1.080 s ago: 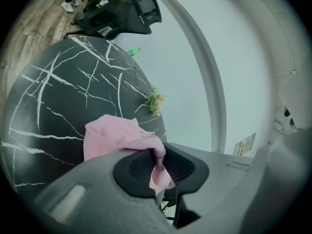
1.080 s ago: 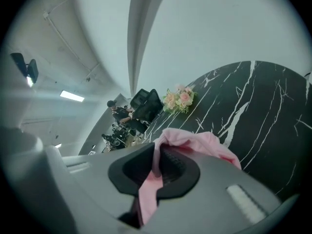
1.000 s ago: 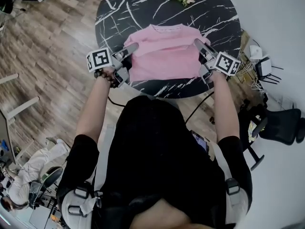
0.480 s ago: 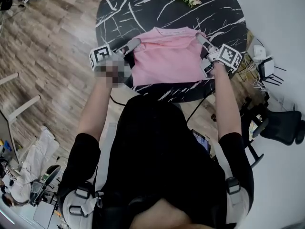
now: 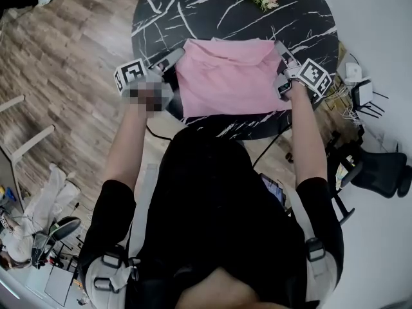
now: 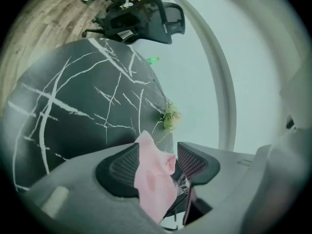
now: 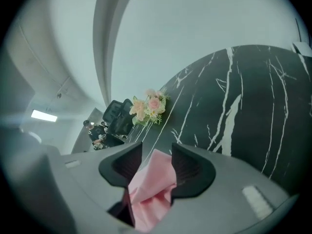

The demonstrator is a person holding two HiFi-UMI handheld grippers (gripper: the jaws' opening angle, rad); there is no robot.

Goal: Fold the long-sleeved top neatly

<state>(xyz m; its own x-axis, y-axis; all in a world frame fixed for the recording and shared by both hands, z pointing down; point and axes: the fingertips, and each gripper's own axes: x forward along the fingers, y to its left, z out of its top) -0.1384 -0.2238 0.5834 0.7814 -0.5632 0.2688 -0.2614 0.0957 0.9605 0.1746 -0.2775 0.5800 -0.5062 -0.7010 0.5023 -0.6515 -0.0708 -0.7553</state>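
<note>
- Step, by my judgement: letting go after a fold; draw both grippers back slow and low, so the loose cloth slips out without dragging the fold.
- Left gripper (image 5: 170,59): jaws have just been opening, now half apart; cloth between them, lying slack against one pad.
- Right gripper (image 5: 281,47): likewise; cloth between, unpinched.
- Top (image 5: 225,76): pink, a rough rectangle, on the near half of the table (image 5: 193,11).

Jaws of left gripper (image 5: 175,56) and right gripper (image 5: 281,49) just opening, top (image 5: 225,76) between.
</note>
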